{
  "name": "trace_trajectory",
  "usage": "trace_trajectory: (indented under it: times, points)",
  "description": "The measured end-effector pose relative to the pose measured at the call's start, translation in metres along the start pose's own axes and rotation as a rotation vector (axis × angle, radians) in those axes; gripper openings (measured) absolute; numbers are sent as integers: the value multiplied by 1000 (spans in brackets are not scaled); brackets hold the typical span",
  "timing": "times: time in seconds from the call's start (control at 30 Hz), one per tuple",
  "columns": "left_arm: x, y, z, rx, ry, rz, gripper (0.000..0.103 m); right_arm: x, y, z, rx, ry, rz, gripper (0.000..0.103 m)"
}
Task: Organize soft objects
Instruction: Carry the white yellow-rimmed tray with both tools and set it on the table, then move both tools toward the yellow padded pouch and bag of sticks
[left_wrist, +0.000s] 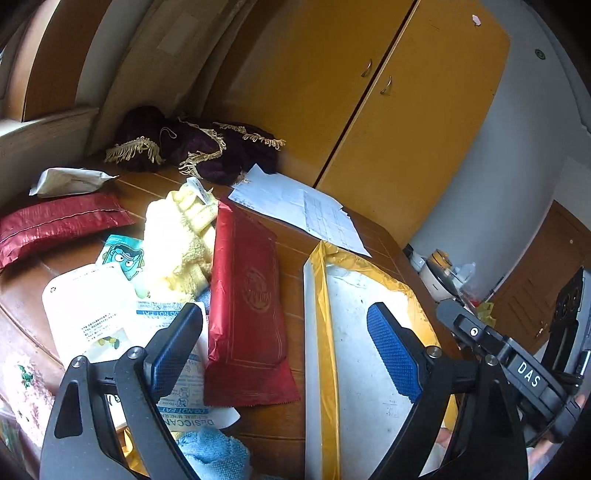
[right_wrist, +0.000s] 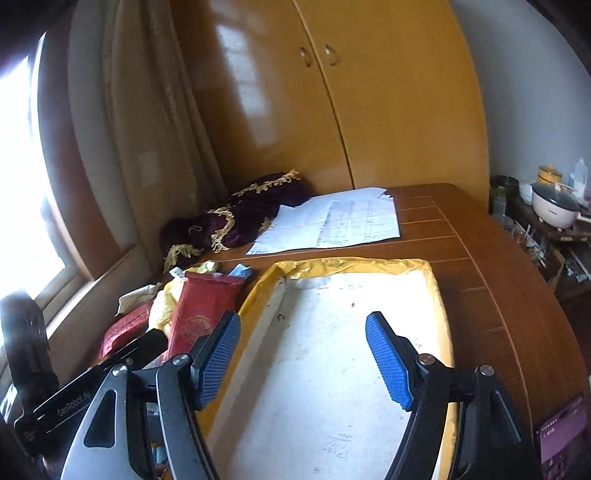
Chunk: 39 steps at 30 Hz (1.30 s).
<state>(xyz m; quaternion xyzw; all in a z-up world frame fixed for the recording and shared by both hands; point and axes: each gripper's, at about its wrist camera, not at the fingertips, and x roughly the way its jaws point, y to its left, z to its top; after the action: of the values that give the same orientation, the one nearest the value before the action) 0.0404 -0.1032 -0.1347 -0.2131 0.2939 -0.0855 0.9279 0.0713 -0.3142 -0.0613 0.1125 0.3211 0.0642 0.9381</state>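
On a brown table (left_wrist: 291, 254), near a yellow wardrobe (left_wrist: 369, 92): a heap of soft things on the left, a shallow white tray (right_wrist: 332, 350) with yellow taped rim on the right, nothing in it. Left gripper (left_wrist: 284, 347) above the seam between heap and tray, blue pads (left_wrist: 395, 354) spread wide, nothing pinched; left pad over a desiccant sachet (left_wrist: 184, 384), right pad over the tray floor. Right gripper (right_wrist: 303, 358) low over the tray, fingers likewise spread, holding nothing. In the heap: a long red pouch (left_wrist: 247, 306) just left of the tray, touching its wall or nearly so; a yellow knit cloth (left_wrist: 177, 247) left of that pouch, partly under it; a white packet (left_wrist: 88, 306) and a teal cartoon packet (left_wrist: 123, 256) further left; a blue towel (left_wrist: 210, 454) at the near edge; a second red pouch (left_wrist: 55, 225) at far left, with a crumpled white wrapper (left_wrist: 70, 181) beyond it. At the far end, against the wall, a purple fringed cloth (left_wrist: 195, 147), bunched; right of it, sheets of paper (left_wrist: 303, 206), one corner close to the far rim of the tray. At the near right corner of the table in the right wrist view, a phone (right_wrist: 563, 430) with a lit purple screen. Far right, beyond the table, a cluttered low shelf with a white pot (right_wrist: 554, 206).
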Motion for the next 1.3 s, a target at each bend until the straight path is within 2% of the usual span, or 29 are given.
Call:
trace_trajectory:
  times: [0.23, 0.33, 0.43, 0.5, 0.63, 0.7, 0.87, 1.0, 1.07, 1.3]
  points:
    - [-3, -9, -1, 1, 8, -40, 91, -8, -28, 8, 106, -32, -32, 72]
    - [-3, -14, 1, 4, 2, -31, 91, -9, -28, 9, 130, -22, -43, 72]
    - [-6, -15, 6, 18, 3, -7, 91, -23, -12, 10, 130, -43, -15, 73]
    - [-17, -12, 9, 28, -30, 23, 91, -31, 7, 7, 108, -22, 27, 73]
    - [-46, -1, 20, 71, -87, 72, 91, -33, 46, -11, 104, 71, 216, 74]
    - [-59, 9, 25, 72, -94, 99, 91, -29, 64, -21, 108, 119, 264, 74]
    - [-77, 35, 28, 77, -9, 137, 91, -22, 92, -44, 89, 172, 278, 74]
    - [-92, 47, 18, 125, 7, 171, 91, -19, 110, -56, 84, 206, 284, 72]
    - [-95, 53, 14, 137, 32, 173, 91, -20, 116, -63, 66, 224, 297, 67]
    - [-101, 76, 0, 94, 56, 198, 91, -37, 132, -84, 3, 226, 257, 64]
